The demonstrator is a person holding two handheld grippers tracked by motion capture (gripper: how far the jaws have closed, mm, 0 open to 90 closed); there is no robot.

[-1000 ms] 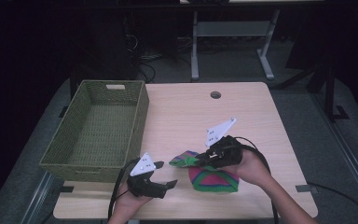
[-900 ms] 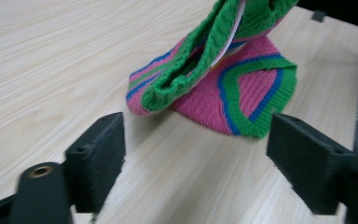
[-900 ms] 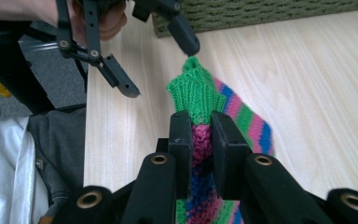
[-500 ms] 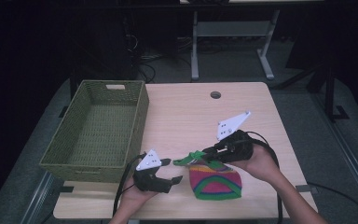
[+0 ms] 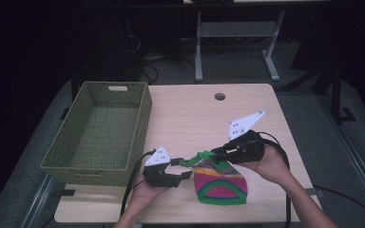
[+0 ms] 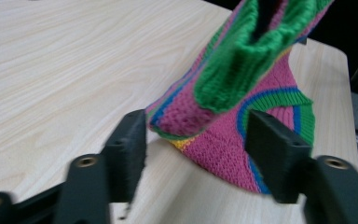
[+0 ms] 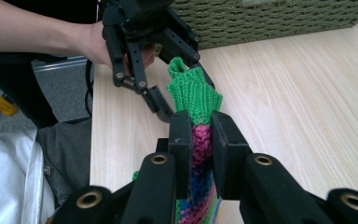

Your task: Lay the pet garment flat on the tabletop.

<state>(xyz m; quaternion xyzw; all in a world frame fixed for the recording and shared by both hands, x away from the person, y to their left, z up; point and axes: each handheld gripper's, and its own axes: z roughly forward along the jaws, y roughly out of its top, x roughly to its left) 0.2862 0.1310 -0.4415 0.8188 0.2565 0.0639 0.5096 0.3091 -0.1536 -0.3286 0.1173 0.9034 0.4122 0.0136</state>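
I am looking down at a wooden tabletop (image 5: 190, 114) with a green woven basket (image 5: 100, 133) on it. I will use the basket as my landmark.

A knitted hat (image 5: 220, 183) with pink, green, blue and yellow stripes is lying on the tabletop, to the right of the basket and near the front edge. Its lower part is resting on the wood. Its green cuff is being held up off the wood, toward the basket.

My right claw (image 7: 200, 140) is pinching the hat just under the green cuff. Its two black jaws are pressing on the knit from both sides. It is the farther of the two claws from the basket.

My left claw (image 6: 193, 140) is sitting just by the basket's front right corner. Its jaws have just been closing, but they are standing apart now. A fold of the hat is sitting between them, and the pads are not squeezing it yet.
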